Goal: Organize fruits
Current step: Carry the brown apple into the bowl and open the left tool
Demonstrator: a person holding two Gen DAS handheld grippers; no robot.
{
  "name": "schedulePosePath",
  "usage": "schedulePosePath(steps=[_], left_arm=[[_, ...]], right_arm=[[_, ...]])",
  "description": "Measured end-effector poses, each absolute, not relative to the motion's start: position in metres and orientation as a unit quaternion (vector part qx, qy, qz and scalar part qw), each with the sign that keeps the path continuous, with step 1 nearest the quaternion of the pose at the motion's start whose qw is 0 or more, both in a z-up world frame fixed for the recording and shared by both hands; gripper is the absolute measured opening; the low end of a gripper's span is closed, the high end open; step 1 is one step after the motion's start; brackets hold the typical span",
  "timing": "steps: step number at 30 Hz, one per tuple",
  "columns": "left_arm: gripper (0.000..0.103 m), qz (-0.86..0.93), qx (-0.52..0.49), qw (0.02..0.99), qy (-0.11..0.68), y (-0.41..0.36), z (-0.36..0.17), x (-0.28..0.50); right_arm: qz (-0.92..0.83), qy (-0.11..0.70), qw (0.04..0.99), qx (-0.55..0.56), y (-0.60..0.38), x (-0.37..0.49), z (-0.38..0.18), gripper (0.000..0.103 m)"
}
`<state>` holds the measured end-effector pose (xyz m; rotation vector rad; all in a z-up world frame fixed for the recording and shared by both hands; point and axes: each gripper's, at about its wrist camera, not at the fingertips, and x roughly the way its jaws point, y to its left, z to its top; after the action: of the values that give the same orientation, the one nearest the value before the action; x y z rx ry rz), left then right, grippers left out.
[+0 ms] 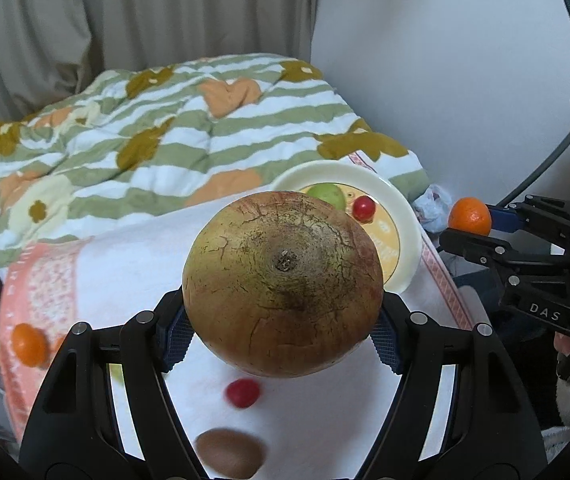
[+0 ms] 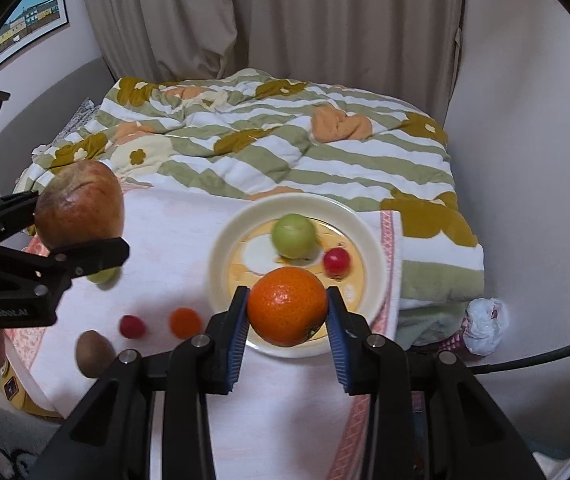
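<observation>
My left gripper (image 1: 283,324) is shut on a large russet apple (image 1: 283,284) and holds it above the white towel (image 1: 133,280). It also shows in the right wrist view (image 2: 79,210) at the left. My right gripper (image 2: 287,312) is shut on an orange (image 2: 287,306), held over the near rim of the cream plate (image 2: 221,256). On the plate lie a green fruit (image 2: 293,236) and a red fruit (image 2: 337,262). On the towel lie a kiwi (image 2: 93,353), a red fruit (image 2: 132,326), a small orange (image 2: 185,322) and a green fruit (image 2: 103,276).
The towel lies on a bed with a striped floral duvet (image 2: 277,148). Curtains (image 2: 285,20) hang behind. A crumpled white bag (image 2: 485,322) lies off the bed's right side. A white wall (image 2: 525,160) stands at the right.
</observation>
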<state>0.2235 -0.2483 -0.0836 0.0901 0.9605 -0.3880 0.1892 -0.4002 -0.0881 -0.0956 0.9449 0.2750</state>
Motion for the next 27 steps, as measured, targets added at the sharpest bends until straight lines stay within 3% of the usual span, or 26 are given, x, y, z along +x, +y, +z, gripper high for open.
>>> schedulePosePath(steps=[22, 25, 27], left_arm=[[0.084, -0.225, 0.108, 0.818, 0.518, -0.316, -0.180, 0.296], [0.088, -0.233, 0.113, 0.815, 0.518, -0.320, -0.181, 0.297], [0.103, -0.242, 0.114, 0.821, 0.504, -0.321, -0.172, 0.297]], right_arm=[[0.070, 0.497, 0.865, 0.020, -0.454, 0.218, -0.138, 0.034], [0.064, 0.497, 0.865, 0.024, -0.455, 0.219, -0.139, 0.034], [0.060, 0.497, 0.865, 0.028, -0.456, 0.220, -0.138, 0.034]])
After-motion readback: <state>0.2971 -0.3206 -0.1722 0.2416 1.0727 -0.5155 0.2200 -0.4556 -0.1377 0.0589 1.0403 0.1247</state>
